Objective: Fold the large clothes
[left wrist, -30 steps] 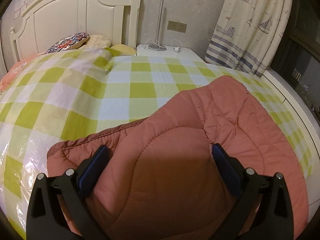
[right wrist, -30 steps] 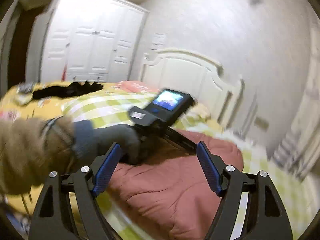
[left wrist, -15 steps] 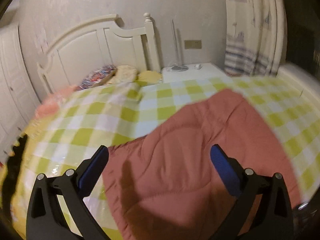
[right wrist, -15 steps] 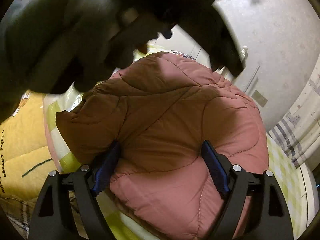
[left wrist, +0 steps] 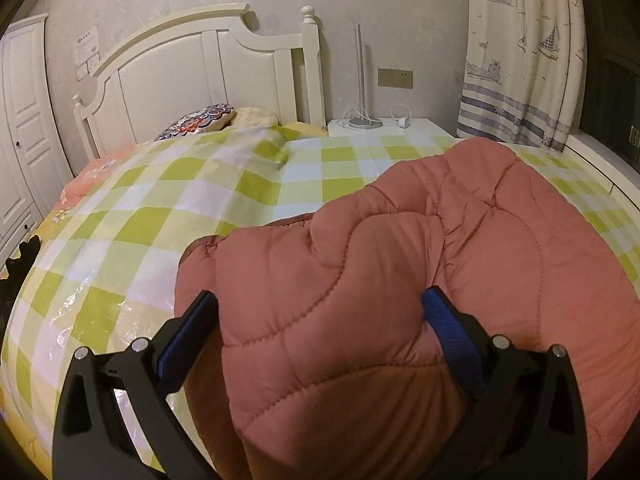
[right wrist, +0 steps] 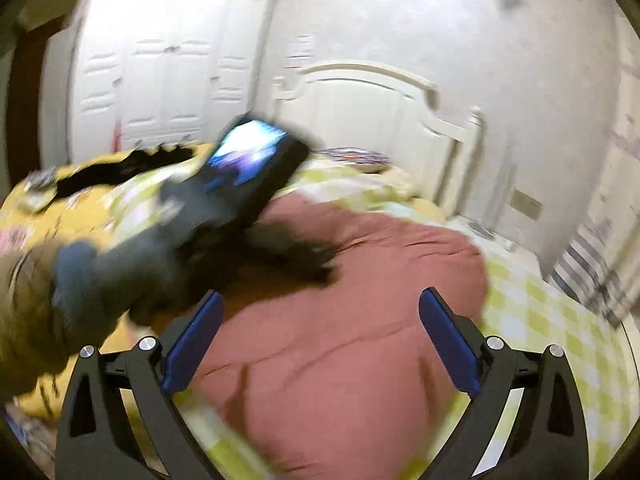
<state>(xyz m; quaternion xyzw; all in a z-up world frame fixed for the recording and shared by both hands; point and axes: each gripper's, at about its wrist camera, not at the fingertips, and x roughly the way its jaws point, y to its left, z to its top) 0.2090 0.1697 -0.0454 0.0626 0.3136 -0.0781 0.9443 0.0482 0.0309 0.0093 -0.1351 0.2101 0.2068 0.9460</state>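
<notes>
Here's the left gripper (left wrist: 320, 312) low over the bed, its blue-padded fingers (left wrist: 450, 330) spread wide with a puffy fold of the pink quilted coat (left wrist: 400, 264) bulging up between them; the pads sit against the fabric on both sides, but the jaws are far apart, straddling rather than pinching. The coat lies bunched on the near right part of the green-and-white checked bedspread (left wrist: 160, 216), one layer doubled over another, its stitched seams running in curves. Beyond it, a patterned pillow (left wrist: 196, 122) rests against the white headboard (left wrist: 200, 68), a white nightstand (left wrist: 384, 128) stands beside the bed with a lamp base and cables on it, and a sailboat curtain (left wrist: 520, 52) hangs at the right. Over to the right wrist view, heavily blurred: the right gripper (right wrist: 320, 328) hovers above the coat (right wrist: 340, 320), fingers (right wrist: 194, 344) spread wide with nothing between them, clear of the fabric. A gloved hand (right wrist: 120, 276) reaches in from the left holding the other gripper's body, its lit screen (right wrist: 246, 152) glowing above the coat. A white wardrobe (right wrist: 160, 60) stands behind, and a dark garment (right wrist: 120, 168) lies on the yellow bedding at the far left
</notes>
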